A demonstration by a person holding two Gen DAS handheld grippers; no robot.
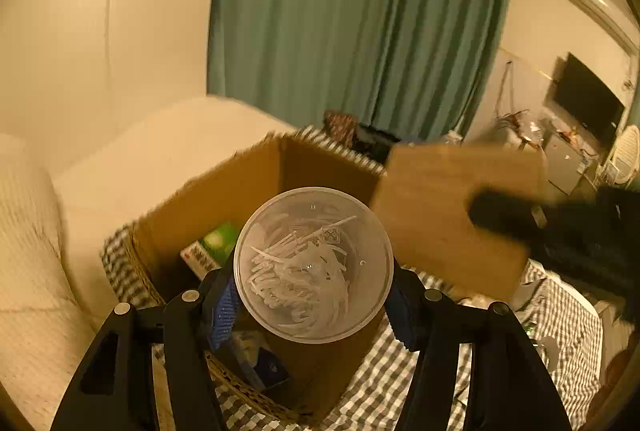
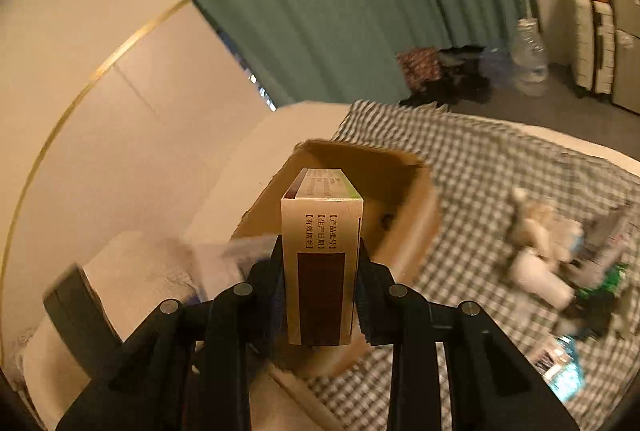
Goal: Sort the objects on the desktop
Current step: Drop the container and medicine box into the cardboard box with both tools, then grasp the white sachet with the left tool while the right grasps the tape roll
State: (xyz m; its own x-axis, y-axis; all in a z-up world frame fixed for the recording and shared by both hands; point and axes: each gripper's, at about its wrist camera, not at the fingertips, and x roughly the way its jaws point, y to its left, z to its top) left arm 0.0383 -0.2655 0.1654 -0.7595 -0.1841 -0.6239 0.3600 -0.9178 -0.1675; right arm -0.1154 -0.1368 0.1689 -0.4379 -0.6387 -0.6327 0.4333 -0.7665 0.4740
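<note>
A light, smooth-walled plastic tub (image 1: 313, 265) is being clamped at its sides by the left gripper (image 1: 313, 295), while a stiff carton (image 2: 321, 263) is being pinched across its narrow faces by the right gripper (image 2: 321, 291).

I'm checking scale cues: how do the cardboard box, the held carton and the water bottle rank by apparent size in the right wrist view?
1. cardboard box
2. held carton, though its nearness to the camera inflates it
3. water bottle, far off and blurred

Blurred clutter (image 2: 560, 259) on checkered cloth (image 2: 460, 167), smeared cardboard flap (image 1: 452, 219)
</note>
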